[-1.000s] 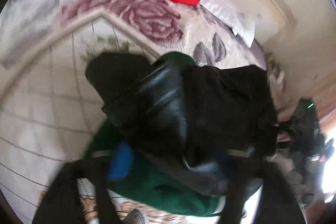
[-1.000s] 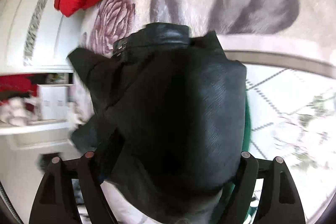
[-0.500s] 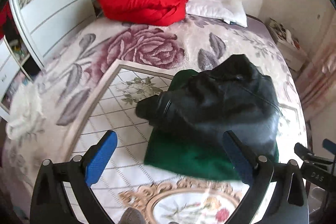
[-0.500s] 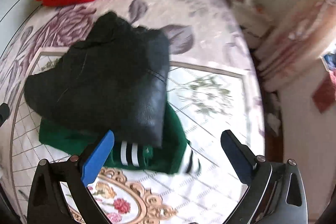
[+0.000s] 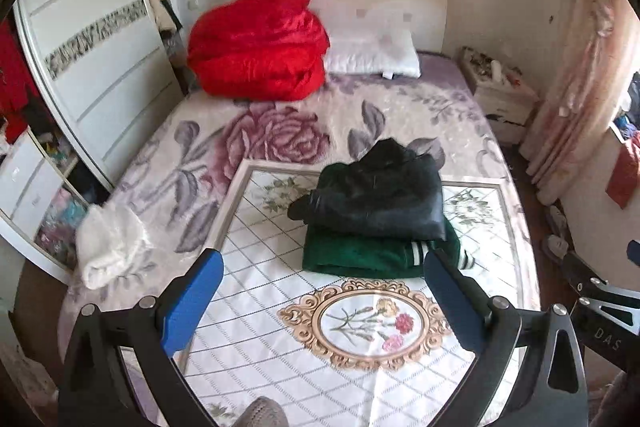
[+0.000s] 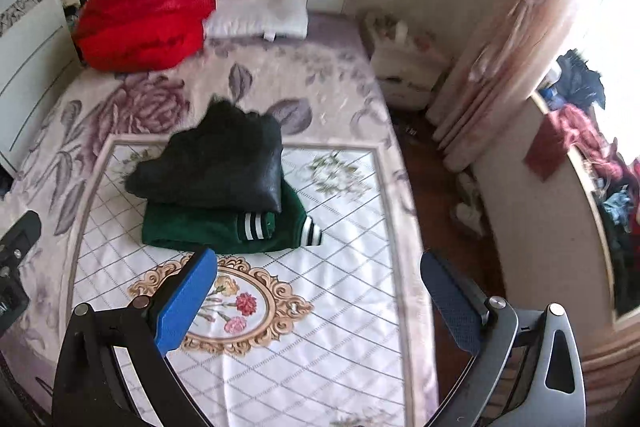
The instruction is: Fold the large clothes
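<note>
A folded black leather jacket (image 5: 380, 195) (image 6: 216, 167) lies on top of a folded green garment with white striped cuffs (image 5: 372, 255) (image 6: 208, 227) in the middle of the bed (image 5: 256, 307) (image 6: 344, 267). My left gripper (image 5: 322, 267) is open and empty, held back above the foot of the bed, well short of the pile. My right gripper (image 6: 318, 267) is open and empty, also pulled back from the pile. A white fluffy garment (image 5: 108, 251) lies at the bed's left edge.
A red quilt (image 5: 256, 47) (image 6: 144, 11) and a white pillow (image 5: 372, 55) (image 6: 260, 15) sit at the headboard. A wardrobe (image 5: 92, 67) stands left. A nightstand (image 5: 500, 99) (image 6: 404, 71), curtain (image 5: 576, 99) and clothes heap (image 6: 592, 147) are on the right.
Both grippers let go of the black jacket, opened, and drew back and up from the pile. The jacket now rests folded on the green garment.
</note>
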The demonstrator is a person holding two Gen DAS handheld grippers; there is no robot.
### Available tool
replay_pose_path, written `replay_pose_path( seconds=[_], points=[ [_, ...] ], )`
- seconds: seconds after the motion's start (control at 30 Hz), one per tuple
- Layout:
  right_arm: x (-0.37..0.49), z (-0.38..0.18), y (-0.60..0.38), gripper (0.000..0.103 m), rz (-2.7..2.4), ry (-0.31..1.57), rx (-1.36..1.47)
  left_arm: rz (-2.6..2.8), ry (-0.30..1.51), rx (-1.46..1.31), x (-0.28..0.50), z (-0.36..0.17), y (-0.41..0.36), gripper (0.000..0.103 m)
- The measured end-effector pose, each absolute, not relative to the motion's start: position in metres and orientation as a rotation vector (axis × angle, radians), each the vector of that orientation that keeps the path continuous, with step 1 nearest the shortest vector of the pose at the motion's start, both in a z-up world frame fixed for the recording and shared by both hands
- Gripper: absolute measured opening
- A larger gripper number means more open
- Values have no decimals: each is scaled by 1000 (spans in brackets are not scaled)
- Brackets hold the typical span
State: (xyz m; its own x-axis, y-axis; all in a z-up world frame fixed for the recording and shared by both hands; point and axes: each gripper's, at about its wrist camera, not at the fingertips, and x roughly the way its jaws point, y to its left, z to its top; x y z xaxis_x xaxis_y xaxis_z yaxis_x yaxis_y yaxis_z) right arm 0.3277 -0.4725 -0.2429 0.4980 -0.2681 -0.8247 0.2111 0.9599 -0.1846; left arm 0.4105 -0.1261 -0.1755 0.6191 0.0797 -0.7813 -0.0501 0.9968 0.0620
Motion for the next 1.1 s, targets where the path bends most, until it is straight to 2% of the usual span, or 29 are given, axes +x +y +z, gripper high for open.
replay_pose_path(
  seconds=[0.23,0.5,0.77,1.1],
  points=[
    [220,-119,-460,103,-295,888,-55,35,831,38,328,-86,-133,102],
    [128,-33,-455,103,-276,812,-21,-7,786,51,264,-33,-144,102],
    [70,16,-448,103,-282,766,-20,-7,750,27,236,-2,-134,102],
    [56,46,-434,103,-251,735,-42,49,792,-12,215,11,-116,102]
  ],
)
